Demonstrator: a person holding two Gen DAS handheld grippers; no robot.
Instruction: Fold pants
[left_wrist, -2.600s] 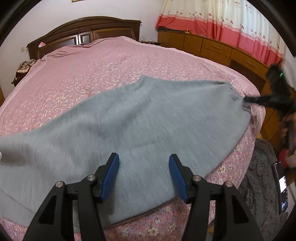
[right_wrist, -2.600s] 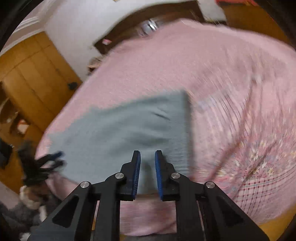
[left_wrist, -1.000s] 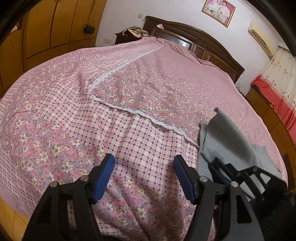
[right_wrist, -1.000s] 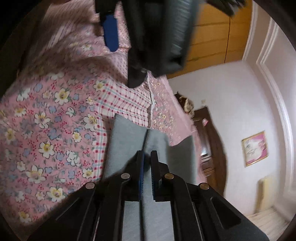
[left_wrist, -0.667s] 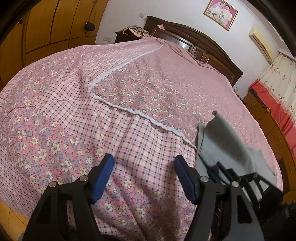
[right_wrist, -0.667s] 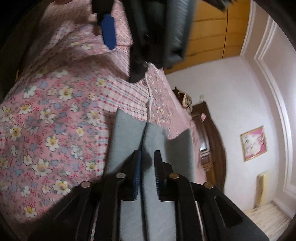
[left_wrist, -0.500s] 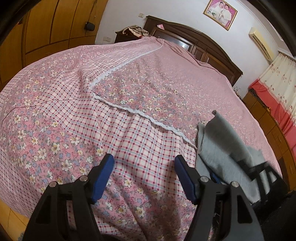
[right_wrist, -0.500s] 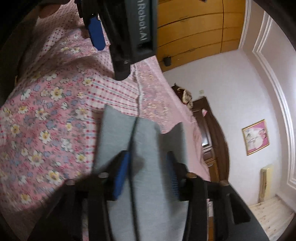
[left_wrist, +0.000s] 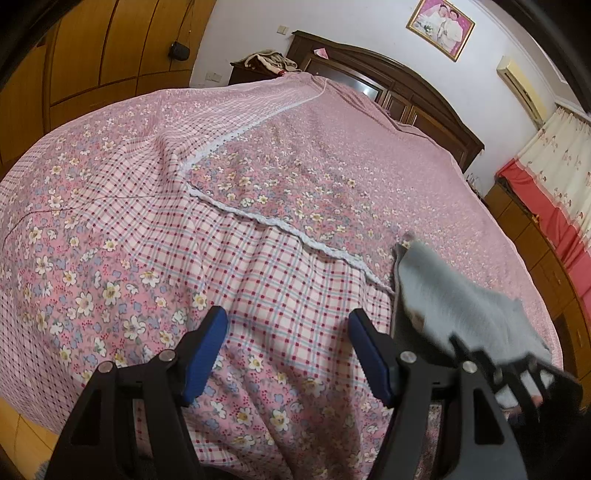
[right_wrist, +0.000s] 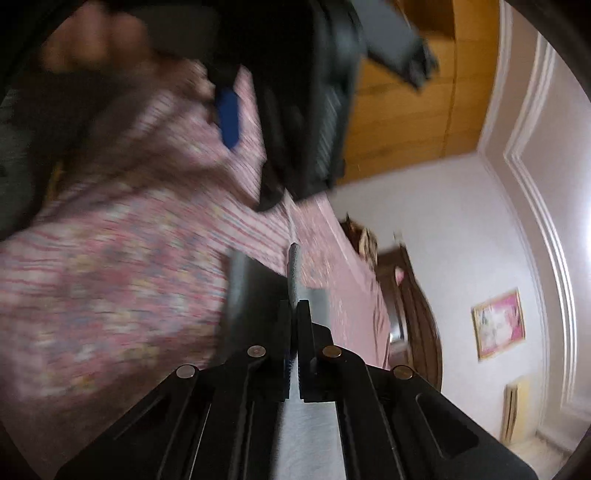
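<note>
The grey pants (left_wrist: 454, 295) lie bunched at the right side of the pink bed (left_wrist: 280, 155). In the left wrist view my left gripper (left_wrist: 286, 317) hangs open over the checked bedspread, with nothing between its blue pads, just left of the pants. My right gripper (left_wrist: 480, 354) shows there as a blurred black frame at the pants' near end. In the right wrist view my right gripper (right_wrist: 294, 306) is shut on a thin raised fold of the pants (right_wrist: 310, 424). The left gripper (right_wrist: 227, 118) looms blurred at the top of that view.
A dark wooden headboard (left_wrist: 388, 74) stands at the bed's far end, with a framed picture (left_wrist: 439, 27) above it. Wooden wardrobes (left_wrist: 110, 55) line the left wall. Low cabinets and red-and-cream curtains (left_wrist: 554, 192) run along the right.
My right gripper's jaws spread wide over the grey fabric half a second ago and have closed again on a fold, and the hand has shifted. The left gripper has stayed put.
</note>
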